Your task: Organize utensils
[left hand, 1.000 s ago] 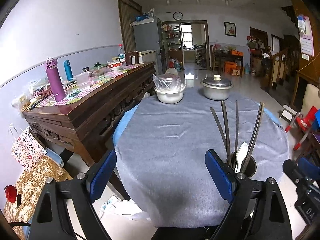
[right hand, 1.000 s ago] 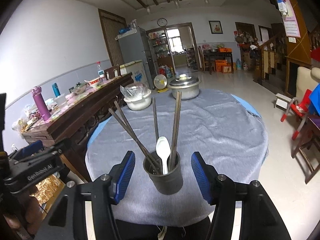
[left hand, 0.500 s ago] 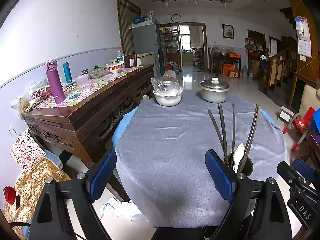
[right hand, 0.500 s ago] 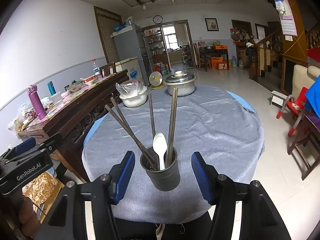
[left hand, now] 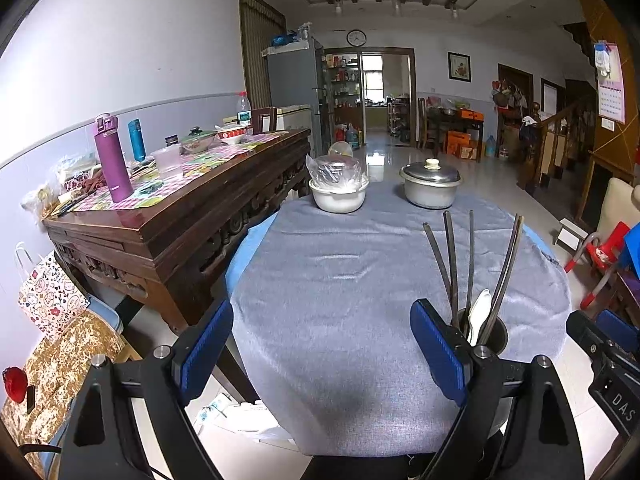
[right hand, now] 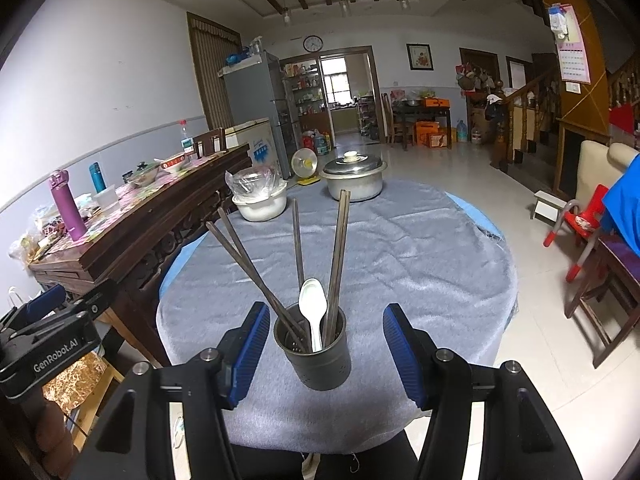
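Grey holder (right hand: 315, 354): chopsticks (right hand: 339, 258), white spoon (right hand: 313, 306).

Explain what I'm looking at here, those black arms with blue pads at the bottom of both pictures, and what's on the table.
There is no robot: a person holds a two-finger gripper in each hand, and each picture comes from a fisheye camera on one gripper, looking along its fingers. The left gripper is open over bare grey tablecloth and holds nothing. The right gripper has its blue pads on either side of a dark utensil holder without touching it, so it is open too. The holder stands near the table's front edge and contains dark chopsticks and a white spoon. At the far side sit a lidded metal pot and a white bowl covered with plastic.
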### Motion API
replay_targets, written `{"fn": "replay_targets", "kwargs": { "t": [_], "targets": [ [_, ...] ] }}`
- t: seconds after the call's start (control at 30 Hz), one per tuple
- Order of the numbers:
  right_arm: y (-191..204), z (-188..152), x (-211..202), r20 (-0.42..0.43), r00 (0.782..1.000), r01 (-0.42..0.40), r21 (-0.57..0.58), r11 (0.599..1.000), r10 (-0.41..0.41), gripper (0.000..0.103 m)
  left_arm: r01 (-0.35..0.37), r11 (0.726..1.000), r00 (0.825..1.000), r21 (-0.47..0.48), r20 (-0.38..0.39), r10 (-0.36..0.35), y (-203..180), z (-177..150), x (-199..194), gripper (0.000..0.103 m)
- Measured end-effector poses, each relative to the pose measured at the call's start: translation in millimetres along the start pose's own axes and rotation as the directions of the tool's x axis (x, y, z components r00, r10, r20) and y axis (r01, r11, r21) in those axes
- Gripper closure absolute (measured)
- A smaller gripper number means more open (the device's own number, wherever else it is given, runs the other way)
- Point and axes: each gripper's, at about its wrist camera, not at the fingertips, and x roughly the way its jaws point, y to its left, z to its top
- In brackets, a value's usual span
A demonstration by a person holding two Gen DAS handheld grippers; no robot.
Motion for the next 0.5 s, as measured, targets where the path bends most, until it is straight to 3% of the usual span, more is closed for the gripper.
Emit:
{"fn": "replay_targets", "kwargs": {
  "t": [0.5],
  "targets": [
    [12, 3, 1, -0.019, 1.000, 0.024, -0.026, 0.999, -0.024, 0.040, 0.006, 1.000, 1.000, -0.016, 0.002, -0.006, 9, -4, 0, 0.013]
  ]
}}
